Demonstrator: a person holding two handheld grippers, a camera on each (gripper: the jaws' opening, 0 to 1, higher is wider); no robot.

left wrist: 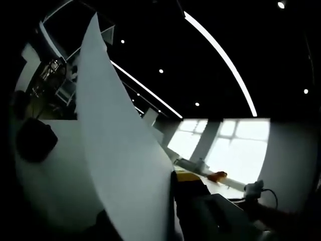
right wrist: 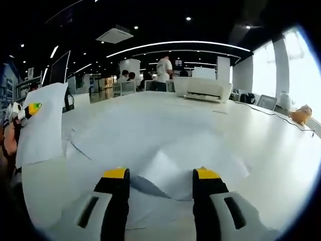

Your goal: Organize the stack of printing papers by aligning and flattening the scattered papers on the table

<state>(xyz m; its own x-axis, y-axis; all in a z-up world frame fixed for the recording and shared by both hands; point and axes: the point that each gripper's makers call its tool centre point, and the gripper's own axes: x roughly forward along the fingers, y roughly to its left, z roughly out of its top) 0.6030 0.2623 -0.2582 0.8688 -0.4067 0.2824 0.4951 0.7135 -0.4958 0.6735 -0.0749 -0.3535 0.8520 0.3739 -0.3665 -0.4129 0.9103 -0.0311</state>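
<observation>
Papers [right wrist: 165, 145] loose beneath open right tongs [right wrist: 161, 178]

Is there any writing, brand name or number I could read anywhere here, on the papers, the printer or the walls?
No text can be read in either view.
Held sheet of paper: blank on the side shown.
Scattered papers on the table: no print visible.
Printer: any label is too small to tell.
Distant shelves: too blurred to read.
</observation>
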